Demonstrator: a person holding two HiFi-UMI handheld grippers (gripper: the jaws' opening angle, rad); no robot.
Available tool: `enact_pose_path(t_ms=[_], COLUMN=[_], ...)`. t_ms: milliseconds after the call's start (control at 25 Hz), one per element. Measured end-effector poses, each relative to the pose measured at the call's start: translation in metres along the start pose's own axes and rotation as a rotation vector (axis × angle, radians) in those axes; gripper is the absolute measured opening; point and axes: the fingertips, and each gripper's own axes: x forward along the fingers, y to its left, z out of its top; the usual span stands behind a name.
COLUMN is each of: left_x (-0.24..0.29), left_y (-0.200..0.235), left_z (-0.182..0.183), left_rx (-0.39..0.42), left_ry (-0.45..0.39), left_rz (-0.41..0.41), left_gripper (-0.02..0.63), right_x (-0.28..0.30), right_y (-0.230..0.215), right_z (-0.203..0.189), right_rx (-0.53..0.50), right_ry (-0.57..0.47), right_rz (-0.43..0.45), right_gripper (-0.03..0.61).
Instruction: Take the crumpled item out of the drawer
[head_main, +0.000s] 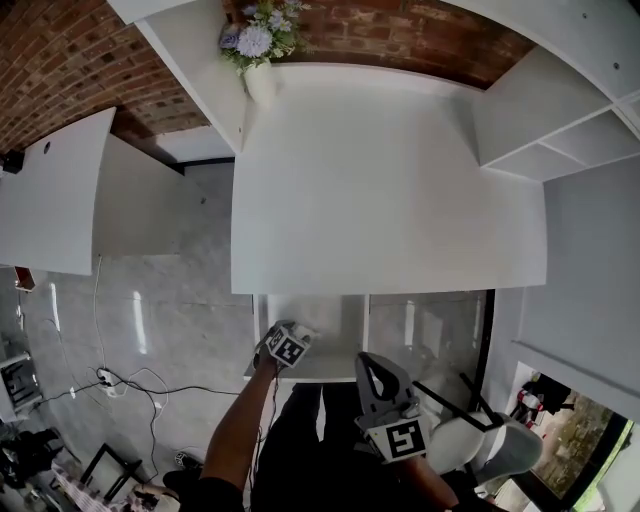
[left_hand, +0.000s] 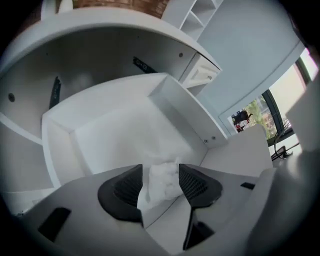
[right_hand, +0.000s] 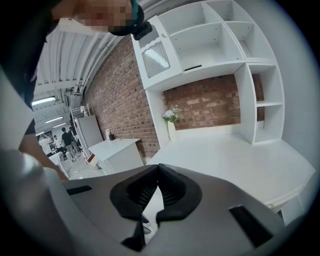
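Note:
The white drawer (head_main: 335, 318) stands pulled out under the desk's front edge. Seen in the left gripper view, a crumpled white paper ball (left_hand: 162, 185) lies on the drawer's (left_hand: 182, 107) floor near the right wall. My left gripper (left_hand: 161, 172) points steeply down into the drawer with its jaws apart and the paper between the black pads; a gap shows on the left side. In the head view the left gripper (head_main: 298, 332) is over the drawer. My right gripper (head_main: 367, 360) hangs just right of the drawer, jaws shut and empty (right_hand: 158, 169).
The white desk top (head_main: 390, 180) carries a vase of flowers (head_main: 260, 50) at the back left. Shelves (head_main: 560, 110) rise on the right. A second white table (head_main: 50, 190) stands left, cables (head_main: 120, 385) lie on the floor, and a chair (head_main: 490, 440) is behind me.

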Motion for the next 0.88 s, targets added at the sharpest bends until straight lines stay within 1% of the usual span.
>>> enact_pose_path(t_ms=[80,200,360,400,440,480,560,680,760,880], left_x=[0.011,0.024,0.035,0.039,0.042,0.045,0.048,0.044,0.036,0.009], left_y=[0.000,-0.001,0.000,0.001,0.002,0.004,0.009,0.010,0.006,0.007], left_z=[-0.007,-0.017,-0.015,-0.015,-0.016,-0.018,-0.020,-0.015,-0.009,0.004], left_rx=[0.002,-0.027,-0.029,-0.025,-0.024,-0.028,-0.061,-0.112,-0.099,-0.053], left_ry=[0.034,0.080,0.093,0.099,0.107,0.114,0.123,0.109,0.076,0.021], left_rz=[-0.021,-0.058,-0.064,-0.059,-0.052,-0.042,-0.029,-0.035,-0.043,-0.013], left_gripper=[0.244,0.242,0.230,0.220,0.173,0.141,0.136,0.121,0.107,0.096], right_x=[0.001,0.002,0.003,0.004,0.004,0.004,0.003,0.002,0.000,-0.004], right_y=[-0.004,-0.010,-0.020,-0.022,-0.024,-0.026,-0.027,-0.031,-0.032,-0.030], right_z=[-0.006,-0.011,-0.019,-0.020,-0.020,-0.021,-0.022,-0.022,-0.020,-0.010], right_rx=[0.014,0.033,0.046,0.046,0.047,0.049,0.052,0.055,0.053,0.037], right_ry=[0.013,0.027,0.050,0.050,0.050,0.051,0.053,0.047,0.039,0.014], right_rz=[-0.011,-0.026,-0.041,-0.043,-0.046,-0.049,-0.053,-0.054,-0.052,-0.045], right_gripper=[0.014,0.014,0.014,0.014,0.012,0.014,0.014,0.014,0.013,0.014])
